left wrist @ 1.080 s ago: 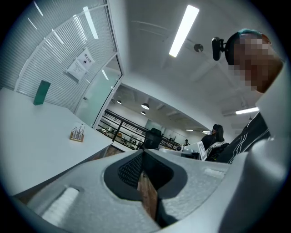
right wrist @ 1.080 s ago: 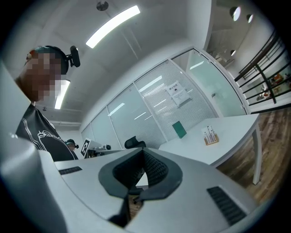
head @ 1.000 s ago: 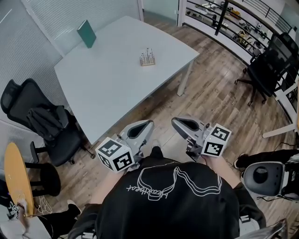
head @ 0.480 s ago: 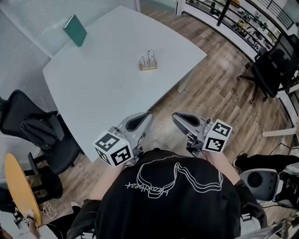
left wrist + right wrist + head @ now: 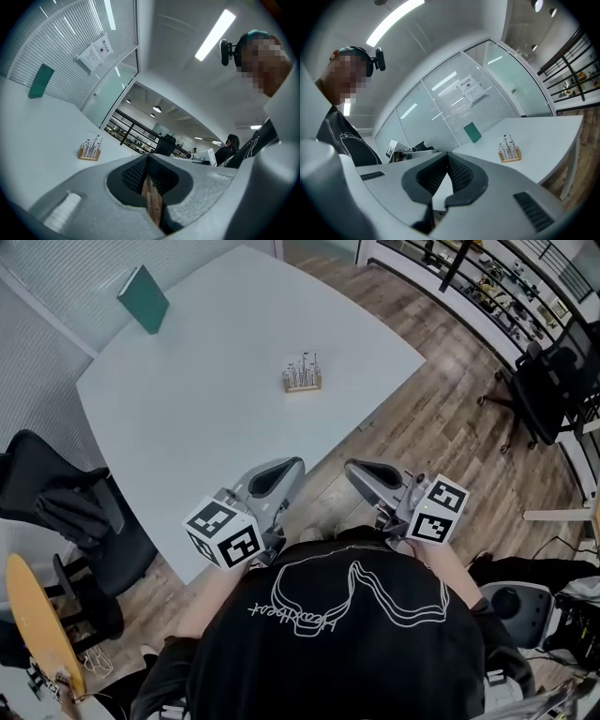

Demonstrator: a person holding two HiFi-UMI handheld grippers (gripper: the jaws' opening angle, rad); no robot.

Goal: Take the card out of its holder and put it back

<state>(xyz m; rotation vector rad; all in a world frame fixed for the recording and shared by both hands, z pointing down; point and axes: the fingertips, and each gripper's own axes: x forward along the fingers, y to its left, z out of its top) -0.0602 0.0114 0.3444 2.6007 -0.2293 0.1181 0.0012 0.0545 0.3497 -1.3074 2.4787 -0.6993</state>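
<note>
The left gripper (image 5: 278,472) and right gripper (image 5: 364,474), both clenched on nothing, hover at the white table's (image 5: 187,418) near edge, well apart from the green card (image 5: 143,298) standing upright at its far left corner, beyond a wooden pin block (image 5: 302,379).

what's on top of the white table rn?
Two things: a small wooden block stuck with thin metal pins near the middle, and a green card standing at the far left corner. The left claw covers part of the table at its near edge, so that strip is unseen.
</note>
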